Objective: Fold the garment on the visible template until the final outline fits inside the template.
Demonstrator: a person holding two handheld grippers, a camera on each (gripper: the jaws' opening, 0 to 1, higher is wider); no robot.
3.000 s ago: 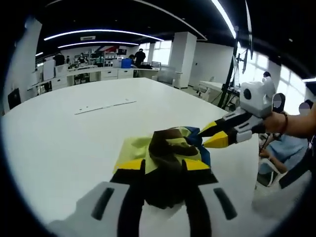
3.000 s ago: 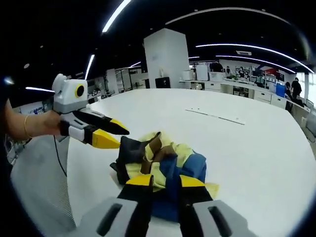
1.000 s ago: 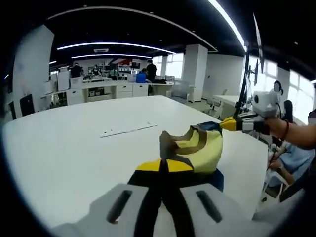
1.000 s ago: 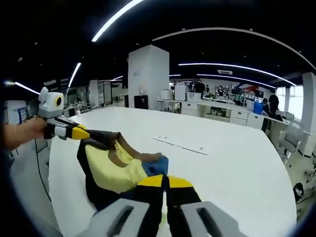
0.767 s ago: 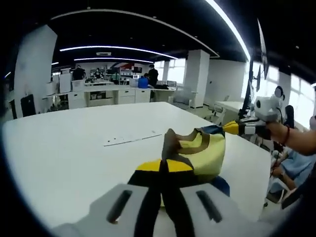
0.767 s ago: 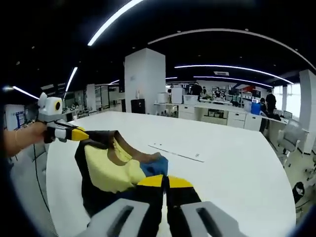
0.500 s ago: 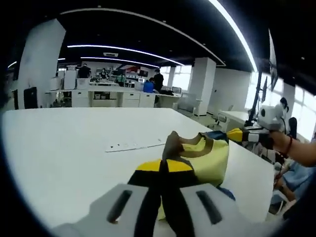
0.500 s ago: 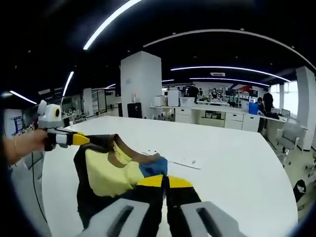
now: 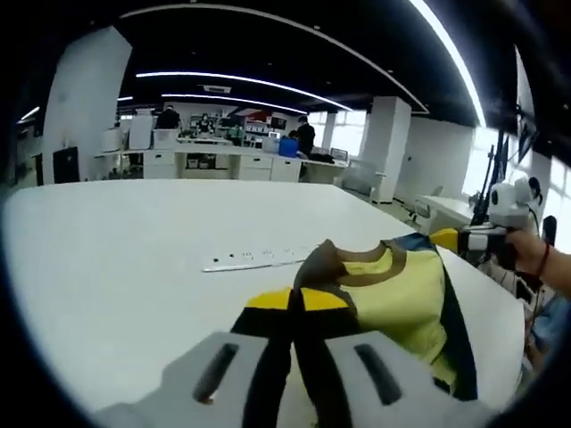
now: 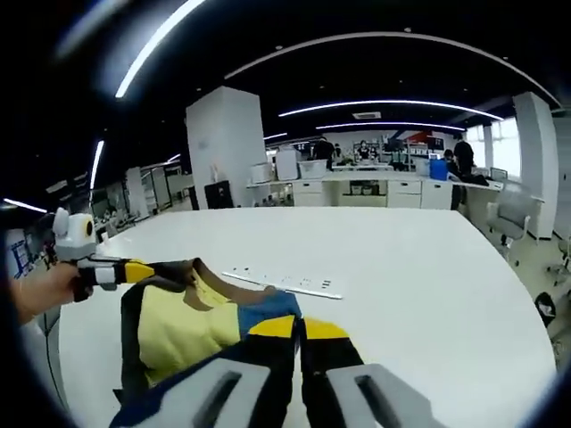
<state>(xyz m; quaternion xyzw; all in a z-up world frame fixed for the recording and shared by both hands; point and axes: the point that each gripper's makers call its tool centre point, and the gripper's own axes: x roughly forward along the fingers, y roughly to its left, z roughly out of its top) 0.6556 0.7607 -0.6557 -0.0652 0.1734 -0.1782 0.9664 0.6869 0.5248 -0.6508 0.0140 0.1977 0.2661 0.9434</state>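
The garment (image 9: 397, 299) is yellow with brown trim at the neck, dark sides and a blue patch; it hangs stretched in the air above the white table (image 9: 116, 241). My left gripper (image 9: 299, 301) is shut on its brown collar edge. My right gripper (image 10: 297, 327) is shut on the blue part of the garment (image 10: 183, 325). In the left gripper view the right gripper (image 9: 451, 239) reaches in from the right at the cloth's far corner. In the right gripper view the left gripper (image 10: 143, 270) comes in from the left. A thin pale strip, the template mark (image 9: 259, 259) (image 10: 285, 283), lies on the table beyond the garment.
A hand with a bracelet (image 9: 540, 267) holds the right gripper. Past the table's far edge stand desks, cabinets, a white pillar (image 10: 223, 147) and several people (image 9: 305, 141). The table's curved edge runs near the right of the right gripper view.
From a crumpled heap on the table, the garment was gripped by both grippers, lifted and pulled apart. Over the last second it spread wider and flatter between them.
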